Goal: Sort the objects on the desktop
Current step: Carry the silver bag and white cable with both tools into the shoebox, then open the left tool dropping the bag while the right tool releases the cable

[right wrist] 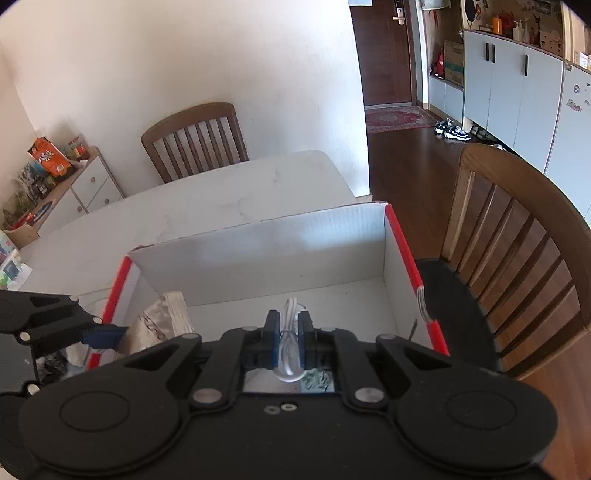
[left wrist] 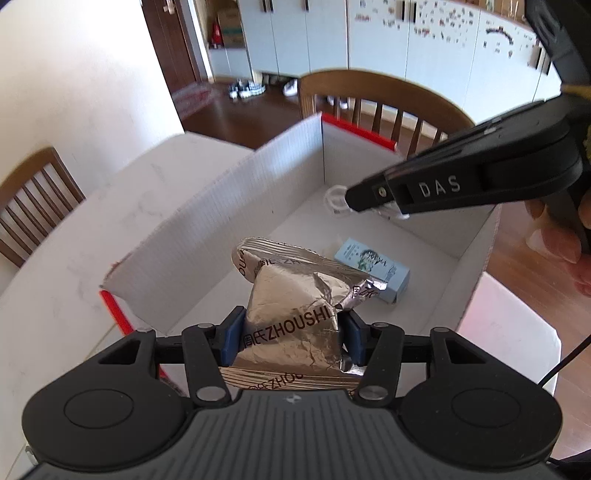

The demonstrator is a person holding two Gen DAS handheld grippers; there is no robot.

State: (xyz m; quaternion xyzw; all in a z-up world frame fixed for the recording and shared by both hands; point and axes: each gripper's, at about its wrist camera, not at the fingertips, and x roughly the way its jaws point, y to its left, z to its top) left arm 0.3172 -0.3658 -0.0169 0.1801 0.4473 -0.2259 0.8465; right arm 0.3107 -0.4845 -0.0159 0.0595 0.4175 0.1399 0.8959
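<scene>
Left gripper (left wrist: 291, 332) clamped on foil packet (left wrist: 291, 314) above box (left wrist: 221, 221), right gripper (right wrist: 289, 334) pinching white cable (right wrist: 289, 343)

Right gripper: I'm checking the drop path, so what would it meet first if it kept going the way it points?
Probably the white floor of the cardboard box; the right gripper, shut on the white cable, points down into it. Depth is uncertain.

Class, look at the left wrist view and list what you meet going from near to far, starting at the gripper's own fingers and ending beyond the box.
left gripper shut on the silver foil packet → small blue box on the carton floor → carton's far wall → wooden chair → white cabinets.
</scene>
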